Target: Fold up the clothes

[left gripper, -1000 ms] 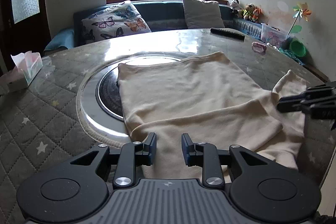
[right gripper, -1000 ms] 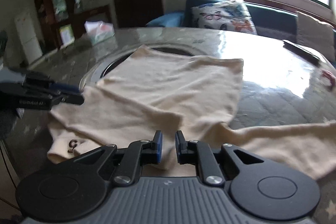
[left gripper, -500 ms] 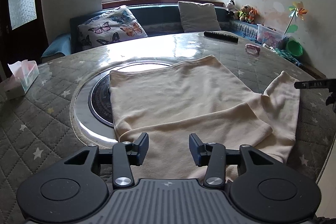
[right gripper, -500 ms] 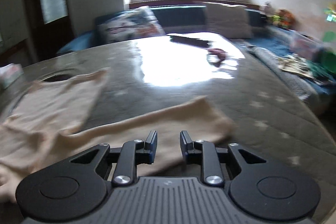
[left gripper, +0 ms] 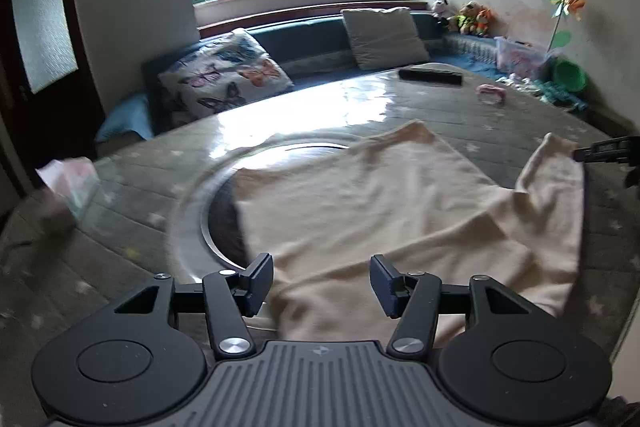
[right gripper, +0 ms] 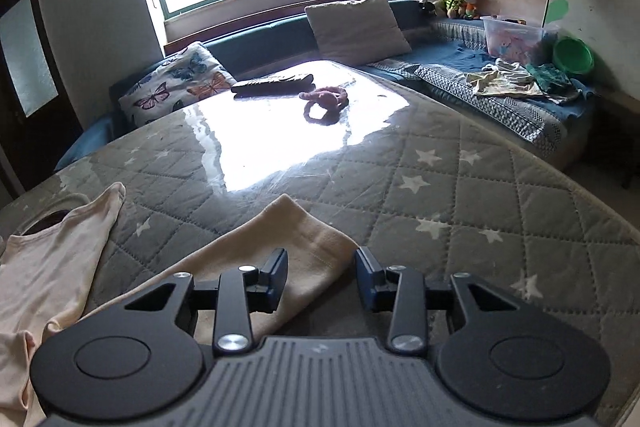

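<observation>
- The round table (left gripper: pixel 120 235), covered in a grey quilted star-print cloth under a glossy clear sheet, filled most of both views, with a sunken circular metal ring (left gripper: pixel 208 227) near its middle.
- A cream long-sleeved top (left gripper: pixel 360 211) lay spread flat on the table, partly over the ring; 1 sleeve (right gripper: pixel 288 239) stretched out to the right across the quilted cloth.
- The left gripper (left gripper: pixel 321 281) hovered over the near edge of the top; its jaws had just been opening and stood wide apart, pads pressing on nothing.
- The right gripper (right gripper: pixel 321 277) sat low over the end of the sleeve, jaws apart, the cuff lying between and under them without being pinched; the log showed them just closing a little.
- A black remote (right gripper: pixel 272 83) and a pink fabric loop (right gripper: pixel 324 101) lay on the far, shiny side of the table.
</observation>
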### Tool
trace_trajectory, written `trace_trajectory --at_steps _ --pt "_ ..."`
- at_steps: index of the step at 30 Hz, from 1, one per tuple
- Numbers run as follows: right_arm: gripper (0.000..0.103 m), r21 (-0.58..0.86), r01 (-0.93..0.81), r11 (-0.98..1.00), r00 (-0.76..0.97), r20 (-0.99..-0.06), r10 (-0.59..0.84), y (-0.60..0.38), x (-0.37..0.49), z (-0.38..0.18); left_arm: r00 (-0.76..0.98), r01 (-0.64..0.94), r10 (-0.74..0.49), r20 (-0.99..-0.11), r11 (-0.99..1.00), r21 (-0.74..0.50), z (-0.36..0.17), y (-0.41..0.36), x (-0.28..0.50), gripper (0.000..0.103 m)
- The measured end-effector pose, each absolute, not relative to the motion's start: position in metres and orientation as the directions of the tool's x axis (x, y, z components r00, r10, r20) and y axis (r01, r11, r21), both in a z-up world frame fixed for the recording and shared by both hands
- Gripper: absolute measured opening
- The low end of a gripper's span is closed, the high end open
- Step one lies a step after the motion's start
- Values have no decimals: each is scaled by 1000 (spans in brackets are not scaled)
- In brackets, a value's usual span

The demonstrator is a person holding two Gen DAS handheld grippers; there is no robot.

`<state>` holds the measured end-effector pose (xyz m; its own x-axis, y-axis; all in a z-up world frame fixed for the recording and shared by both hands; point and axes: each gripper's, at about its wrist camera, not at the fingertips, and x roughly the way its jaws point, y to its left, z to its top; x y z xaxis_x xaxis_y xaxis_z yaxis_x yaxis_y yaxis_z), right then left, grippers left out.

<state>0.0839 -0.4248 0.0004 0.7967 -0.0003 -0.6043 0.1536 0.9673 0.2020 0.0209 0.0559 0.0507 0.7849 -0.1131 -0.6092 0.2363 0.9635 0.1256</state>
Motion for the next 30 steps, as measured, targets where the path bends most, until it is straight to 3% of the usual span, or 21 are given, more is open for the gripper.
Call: trace_trajectory --at_steps 1,4,12,21,30 --pt "14 203 155 967 795 -606 0 -425 84 1 787 231 -100 -608 963 140 53 59 21 59" --pt "7 237 155 959 801 -599 19 -432 81 4 793 215 -66 -605 960 177 59 67 21 62" --pt "5 290 40 956 854 -507 119 -424 57 51 759 237 -107 -642 964 120 36 60 16 65" --pt "4 226 -316 921 838 -388 383 -332 37 117 762 203 -127 -636 978 49 23 69 6 67" --pt "4 167 -609 775 675 -403 618 -207 44 125 775 133 -99 -624 991 8 20 97 -7 68"
